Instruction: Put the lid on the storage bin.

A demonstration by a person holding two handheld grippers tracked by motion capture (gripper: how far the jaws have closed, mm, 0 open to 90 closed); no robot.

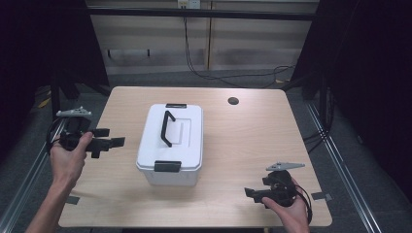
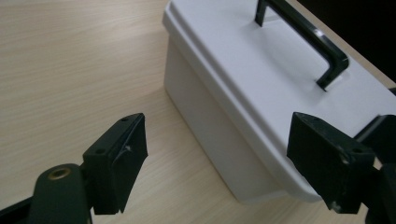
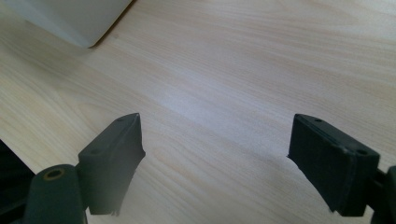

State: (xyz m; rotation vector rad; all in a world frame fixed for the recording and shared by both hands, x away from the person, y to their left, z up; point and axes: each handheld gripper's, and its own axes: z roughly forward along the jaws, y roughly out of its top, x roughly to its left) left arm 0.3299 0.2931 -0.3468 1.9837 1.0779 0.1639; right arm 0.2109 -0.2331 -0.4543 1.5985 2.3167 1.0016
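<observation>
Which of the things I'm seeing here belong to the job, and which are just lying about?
Part of the job:
- white plastic box with black carry handle and black latches
- left claw, open, pointed at the box
- right claw, open, over bare tabletop

Just lying about:
- light wooden table with round dark cable hole
- black cables on the floor behind

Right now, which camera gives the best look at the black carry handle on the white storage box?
The high view: the whole carry handle shows, raised above the white storage box lid, between the two black latches. The left gripper view shows one end of it close up, cut off at the top edge. The right gripper view catches a box corner, no handle.
</observation>
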